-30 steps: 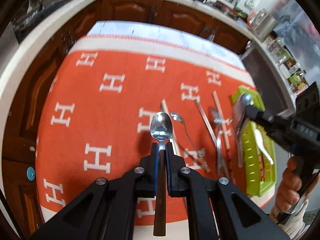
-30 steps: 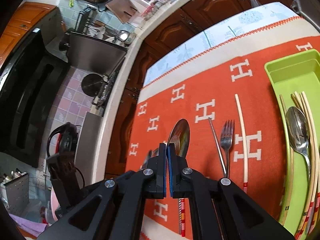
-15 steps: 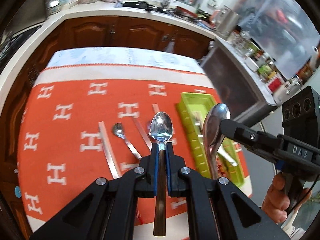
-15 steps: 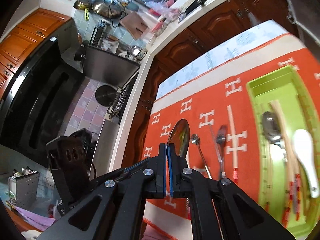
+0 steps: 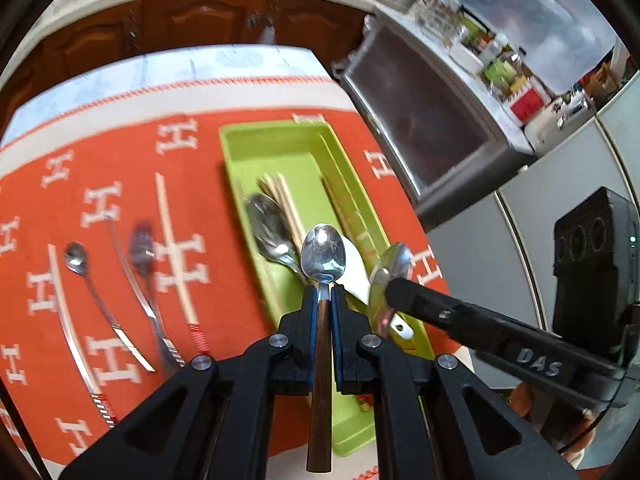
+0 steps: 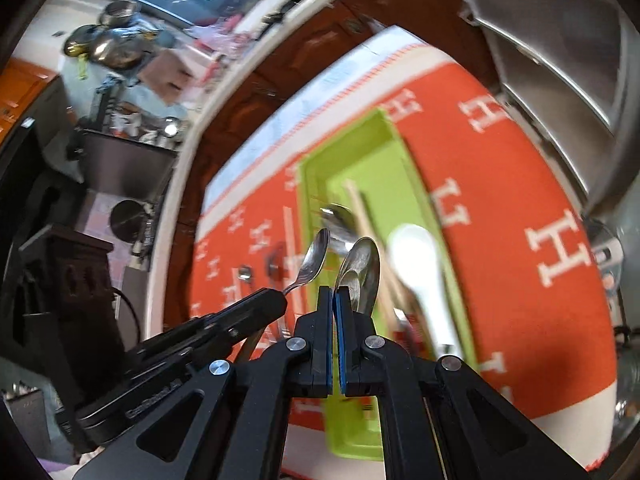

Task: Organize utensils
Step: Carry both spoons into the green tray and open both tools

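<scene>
Two handheld black grippers hover side by side over a long lime-green plastic utensil tray (image 5: 276, 148) on an orange tablecloth patterned with white H letters (image 5: 100, 208). The left gripper (image 5: 323, 300) pinches a polished steel spoon with a dark wooden handle (image 5: 323, 254), bowl up and facing the camera, the handle running back between the pressed blue-edged fingers. The right gripper (image 6: 334, 300) clamps the neck of a larger steel spoon (image 6: 360, 268), its bowl seen nearly edge-on above the tray. Inside the tray lie another steel spoon (image 5: 270, 228), pale wooden chopsticks (image 5: 286, 204) and a white ceramic soup spoon (image 5: 356, 268). On the cloth to the tray's left rest a small long-handled steel spoon (image 5: 76, 258), a blurred steel fork (image 5: 141, 246) and two loose chopsticks (image 5: 172, 240).
</scene>
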Demonstrator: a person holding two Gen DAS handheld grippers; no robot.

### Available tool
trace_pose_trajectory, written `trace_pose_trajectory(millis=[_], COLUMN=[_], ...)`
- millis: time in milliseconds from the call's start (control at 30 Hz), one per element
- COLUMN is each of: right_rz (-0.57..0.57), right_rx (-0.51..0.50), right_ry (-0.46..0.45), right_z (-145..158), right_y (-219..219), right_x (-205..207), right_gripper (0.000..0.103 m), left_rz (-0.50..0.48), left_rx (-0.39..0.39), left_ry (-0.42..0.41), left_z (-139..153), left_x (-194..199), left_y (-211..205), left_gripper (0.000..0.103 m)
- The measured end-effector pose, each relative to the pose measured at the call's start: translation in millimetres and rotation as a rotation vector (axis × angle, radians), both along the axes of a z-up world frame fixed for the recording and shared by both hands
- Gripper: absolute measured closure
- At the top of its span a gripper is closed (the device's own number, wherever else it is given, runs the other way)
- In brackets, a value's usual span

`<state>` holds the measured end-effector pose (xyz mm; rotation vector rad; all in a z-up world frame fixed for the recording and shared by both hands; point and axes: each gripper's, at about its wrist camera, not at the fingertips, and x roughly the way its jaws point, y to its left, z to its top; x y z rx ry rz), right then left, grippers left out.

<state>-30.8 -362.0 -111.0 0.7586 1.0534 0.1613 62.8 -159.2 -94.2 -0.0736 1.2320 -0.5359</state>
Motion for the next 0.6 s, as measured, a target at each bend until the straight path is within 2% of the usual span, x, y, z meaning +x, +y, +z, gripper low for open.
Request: trace_pose_trajectory(millis=[267, 333, 367, 433, 600], right_rz=[-0.001, -0.012, -0.017, -0.026, -0.015], right_rx=[-0.031, -0.021, -0.024, -0.043, -0.079], right_ry=[0.088, 0.095, 0.097, 0.084, 0.073], right_z=[-38, -43, -43, -41, -27], right_y=[-13, -17, -12, -10, 5], right_x=[7, 7, 14, 14, 17], right_gripper=[0.1, 0.094, 0.091, 0.085, 0.085], left_rz=[-0.028, -0.033, -0.032, -0.038, -0.051], left_rx=[0.014, 0.011, 0.008, 0.003, 0.027], left_ry=[0.077, 0.077, 0.075, 0.066, 0.04], left_z=[-27, -26, -25, -20, -8], left_x=[-5, -7, -8, -9, -13], left_y=[-15, -15, -13, -9, -1], left_gripper=[0.098, 0.095, 0.091, 0.09, 0.09])
